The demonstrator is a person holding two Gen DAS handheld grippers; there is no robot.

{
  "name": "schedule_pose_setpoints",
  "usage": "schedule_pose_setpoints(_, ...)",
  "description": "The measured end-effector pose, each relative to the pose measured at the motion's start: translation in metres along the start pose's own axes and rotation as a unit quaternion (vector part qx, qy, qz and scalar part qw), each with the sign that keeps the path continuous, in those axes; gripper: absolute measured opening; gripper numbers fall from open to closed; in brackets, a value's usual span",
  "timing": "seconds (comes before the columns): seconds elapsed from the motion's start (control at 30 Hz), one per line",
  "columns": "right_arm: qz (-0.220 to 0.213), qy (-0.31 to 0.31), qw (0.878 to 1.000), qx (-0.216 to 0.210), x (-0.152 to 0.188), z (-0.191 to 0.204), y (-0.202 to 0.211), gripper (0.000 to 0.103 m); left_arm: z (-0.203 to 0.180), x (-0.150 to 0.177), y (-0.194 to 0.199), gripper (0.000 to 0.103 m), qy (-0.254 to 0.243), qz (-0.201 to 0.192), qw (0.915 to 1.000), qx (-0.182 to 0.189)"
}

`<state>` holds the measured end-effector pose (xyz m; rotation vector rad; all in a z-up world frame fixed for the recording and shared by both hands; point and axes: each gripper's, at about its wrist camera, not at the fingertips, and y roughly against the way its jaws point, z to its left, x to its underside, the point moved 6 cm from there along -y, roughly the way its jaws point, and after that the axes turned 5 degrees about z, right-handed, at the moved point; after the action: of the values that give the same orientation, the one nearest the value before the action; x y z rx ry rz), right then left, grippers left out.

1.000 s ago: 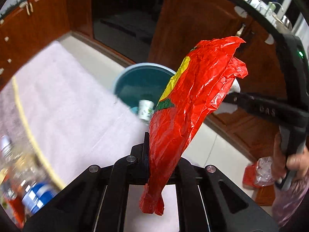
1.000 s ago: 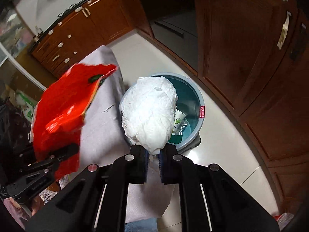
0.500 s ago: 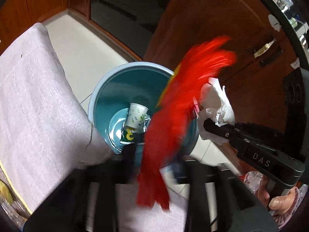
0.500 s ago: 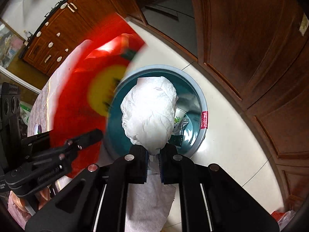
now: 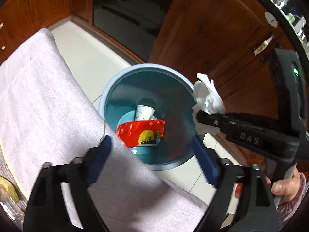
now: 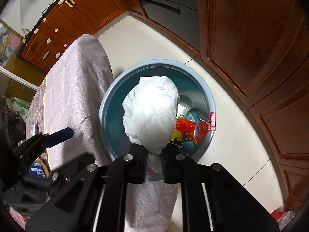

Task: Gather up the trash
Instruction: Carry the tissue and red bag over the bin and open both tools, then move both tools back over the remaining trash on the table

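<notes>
Dropped since earlier frame: red wrapper (image 5: 142, 133), once pinched in left claw (image 5: 152, 150), lay in teal bin (image 5: 108, 96) beside paper cup (image 5: 143, 113). Left claw spread wide, empty, parked over cloth-covered surface (image 5: 44, 104) edge above bin. Right claw (image 6: 153, 154) clamped narrow on white tissue wad (image 6: 151, 114), held directly over bin mouth, likely for release next.
</notes>
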<state>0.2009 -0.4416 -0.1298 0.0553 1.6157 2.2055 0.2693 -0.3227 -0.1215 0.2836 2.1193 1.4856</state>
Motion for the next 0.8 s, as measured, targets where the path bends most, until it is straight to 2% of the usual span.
schedule_pose_setpoints(0.03, 0.001, -0.002, 1.0, -0.004, -0.001, 0.002, 0.0, 0.067, 0.001, 0.003, 0.003, 0.098, -0.002, -0.006, 1.0, -0.003)
schedule_pose_setpoints(0.07, 0.003, -0.008, 1.0, -0.008, -0.002, 0.002, 0.0, 0.085, 0.002, 0.005, 0.007, 0.098, -0.004, -0.01, 0.9999, -0.004)
schedule_pose_setpoints(0.1, -0.003, -0.014, 1.0, -0.008, -0.004, 0.002, 0.002, 0.093, 0.001, 0.007, 0.01, 0.098, -0.005, -0.012, 0.9999, -0.005)
schedule_pose_setpoints(0.37, -0.006, -0.015, 1.0, 0.02, -0.004, 0.008, 0.009, 0.093, 0.012, 0.027, 0.035, 0.099, 0.008, -0.028, 0.9996, 0.002)
schedule_pose_setpoints(0.8, -0.003, 0.013, 0.999, 0.048, 0.026, 0.04, 0.028, 0.093, 0.022, 0.057, 0.085, 0.099, 0.015, -0.06, 0.998, 0.014)
